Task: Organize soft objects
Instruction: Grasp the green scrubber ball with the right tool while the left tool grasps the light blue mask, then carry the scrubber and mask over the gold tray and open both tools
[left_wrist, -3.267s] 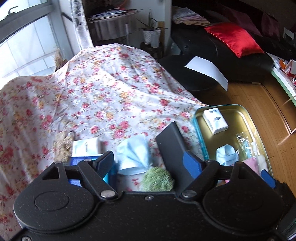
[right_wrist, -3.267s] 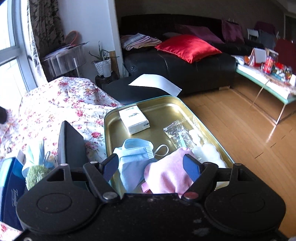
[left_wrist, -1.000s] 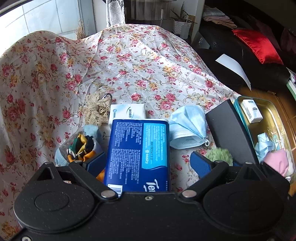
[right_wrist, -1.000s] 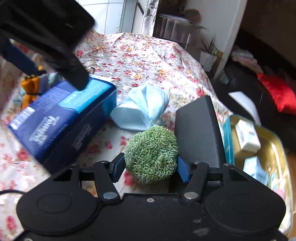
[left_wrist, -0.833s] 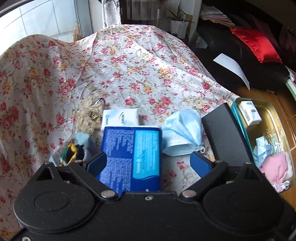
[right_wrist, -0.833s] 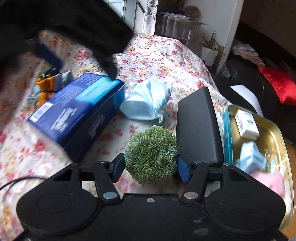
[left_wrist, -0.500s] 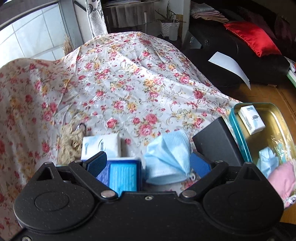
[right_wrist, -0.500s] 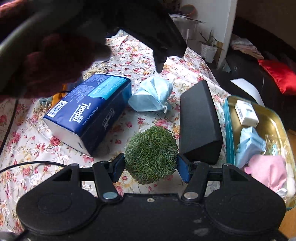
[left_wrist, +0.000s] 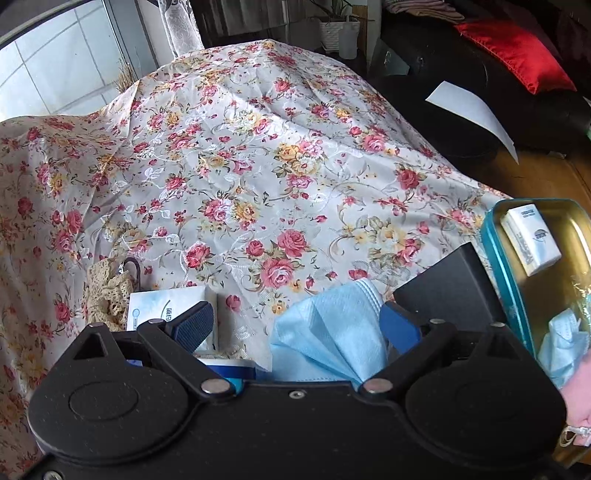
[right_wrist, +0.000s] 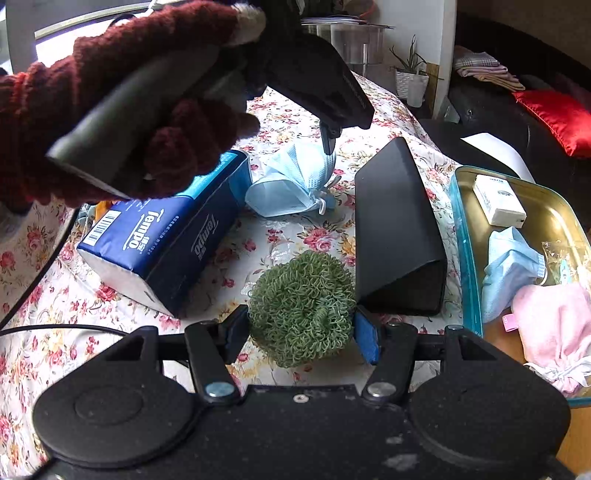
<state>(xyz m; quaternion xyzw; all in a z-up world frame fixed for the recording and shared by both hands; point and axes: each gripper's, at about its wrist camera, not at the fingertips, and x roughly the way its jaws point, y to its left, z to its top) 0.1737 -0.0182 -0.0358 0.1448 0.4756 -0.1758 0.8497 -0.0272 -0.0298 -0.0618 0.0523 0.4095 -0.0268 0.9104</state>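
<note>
Floral tablecloth (right_wrist: 303, 236) draped over the surface, blue Tempo tissue pack (right_wrist: 166, 236) lay on it, crumpled blue face mask (right_wrist: 291, 184) just beside, black wedge-shaped case (right_wrist: 395, 221) flat nearby, small white tissue packet (left_wrist: 168, 302) and cream lace piece (left_wrist: 107, 295) sat further left

left gripper (left_wrist: 297, 325): matte black body, blue ribbed finger pads, two silver screws
right gripper (right_wrist: 301, 332): same black, dusty specks
glove (right_wrist: 122, 110): dark red knit
cable (right_wrist: 55, 326): black
</note>
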